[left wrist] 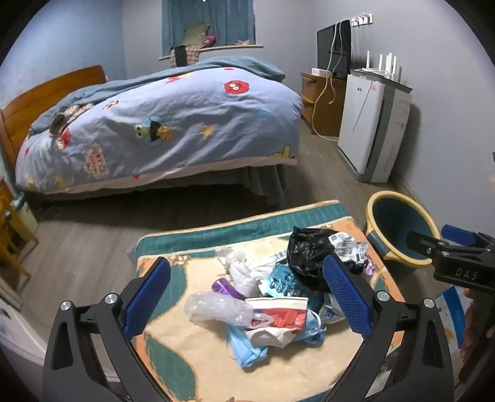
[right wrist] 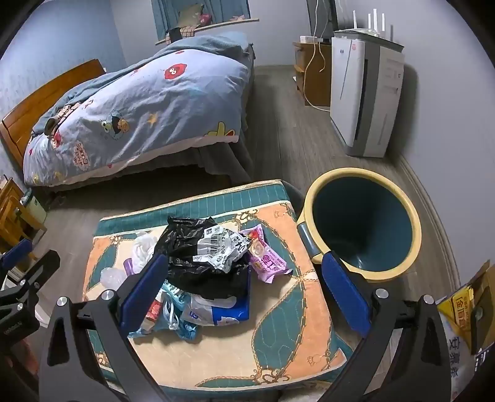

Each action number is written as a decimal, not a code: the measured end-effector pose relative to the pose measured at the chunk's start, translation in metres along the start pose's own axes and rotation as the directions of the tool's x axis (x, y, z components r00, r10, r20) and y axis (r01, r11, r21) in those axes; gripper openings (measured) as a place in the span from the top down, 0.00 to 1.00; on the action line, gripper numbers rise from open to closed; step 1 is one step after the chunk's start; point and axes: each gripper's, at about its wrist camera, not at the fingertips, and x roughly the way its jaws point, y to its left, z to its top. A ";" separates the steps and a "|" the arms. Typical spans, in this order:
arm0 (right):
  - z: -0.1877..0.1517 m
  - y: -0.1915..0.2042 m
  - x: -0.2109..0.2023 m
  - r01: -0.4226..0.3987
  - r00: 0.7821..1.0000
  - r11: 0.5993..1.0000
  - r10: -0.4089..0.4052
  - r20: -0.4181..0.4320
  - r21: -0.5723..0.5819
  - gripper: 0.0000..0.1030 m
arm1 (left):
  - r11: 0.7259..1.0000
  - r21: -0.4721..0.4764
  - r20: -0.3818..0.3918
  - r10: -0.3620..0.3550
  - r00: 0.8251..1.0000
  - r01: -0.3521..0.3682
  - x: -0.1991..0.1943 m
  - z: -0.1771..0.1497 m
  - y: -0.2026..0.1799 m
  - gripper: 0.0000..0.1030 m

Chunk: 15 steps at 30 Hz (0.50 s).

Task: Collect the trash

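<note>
Between the spread left tongs (left wrist: 247,297) lies the trash pile (left wrist: 272,293).

- Pale grey walls (left wrist: 433,46), wood-plank floor (left wrist: 92,241).
- Bed (left wrist: 173,123) under blue cartoon duvet, wooden headboard (left wrist: 37,99).
- Curtained window (left wrist: 210,21).
- White air purifier (left wrist: 371,123) beside a wooden cabinet (left wrist: 321,105).

Read "DAS" on the black gripper body (left wrist: 467,273); "420-806 12" beside a barcode on the crumpled shipping label (right wrist: 221,245); "COOKIES" on the duvet (right wrist: 81,159)
</note>
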 end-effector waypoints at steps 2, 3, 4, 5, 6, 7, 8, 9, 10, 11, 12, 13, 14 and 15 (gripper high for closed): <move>0.001 0.001 -0.001 0.003 1.000 1.000 -0.003 0.000 -0.001 0.05 | 1.000 -0.006 0.004 -0.006 1.000 0.006 0.000 0.000 0.000 0.05; 0.002 0.001 -0.002 0.002 1.000 1.000 -0.002 0.000 -0.002 0.05 | 1.000 -0.006 0.004 -0.005 1.000 0.005 -0.001 0.000 0.000 0.05; 0.002 0.002 -0.002 0.002 1.000 1.000 -0.002 0.000 -0.002 0.05 | 1.000 -0.005 0.004 -0.004 1.000 0.004 -0.001 0.000 0.000 0.05; 0.003 0.002 -0.003 0.002 1.000 1.000 -0.002 0.000 -0.003 0.05 | 1.000 -0.003 0.005 -0.003 1.000 0.003 -0.001 -0.001 -0.001 0.05; 0.002 0.002 -0.002 0.002 1.000 1.000 -0.002 0.001 -0.003 0.05 | 1.000 -0.001 0.006 -0.001 1.000 0.001 -0.002 -0.001 -0.002 0.05; -0.003 0.003 0.004 0.003 1.000 1.000 -0.003 0.001 -0.004 0.05 | 1.000 0.001 0.007 0.000 1.000 0.000 -0.002 -0.001 -0.003 0.05; -0.004 0.002 0.005 0.006 1.000 1.000 -0.006 0.001 -0.007 0.05 | 1.000 0.003 0.008 0.002 1.000 -0.002 -0.003 -0.002 -0.004 0.05; -0.002 0.001 0.001 0.008 1.000 1.000 -0.008 0.003 -0.010 0.05 | 1.000 0.005 0.009 0.004 1.000 -0.004 -0.003 -0.002 -0.006 0.05; -0.004 -0.001 0.002 0.010 1.000 1.000 -0.010 0.006 -0.011 0.05 | 1.000 -0.014 0.001 -0.012 1.000 0.012 0.000 0.000 0.001 0.05; -0.002 0.000 0.002 0.012 1.000 1.000 -0.012 0.006 -0.012 0.05 | 1.000 -0.014 0.002 -0.012 1.000 0.012 0.000 0.000 0.001 0.05; -0.003 -0.001 0.004 0.013 1.000 1.000 -0.013 0.006 -0.013 0.05 | 1.000 -0.014 0.002 -0.011 1.000 0.011 -0.001 0.000 0.001 0.05; -0.004 0.003 0.004 0.019 1.000 1.000 -0.019 0.005 -0.017 0.05 | 1.000 -0.015 0.001 -0.012 1.000 0.012 -0.001 0.000 0.001 0.05; -0.003 0.006 0.004 0.022 1.000 1.000 -0.022 0.000 -0.022 0.05 | 1.000 -0.014 0.002 -0.013 1.000 0.013 0.000 0.000 0.001 0.05; -0.003 0.007 0.003 0.024 1.000 0.999 -0.024 -0.001 -0.022 0.05 | 1.000 -0.014 0.002 -0.013 1.000 0.013 -0.001 -0.001 0.001 0.05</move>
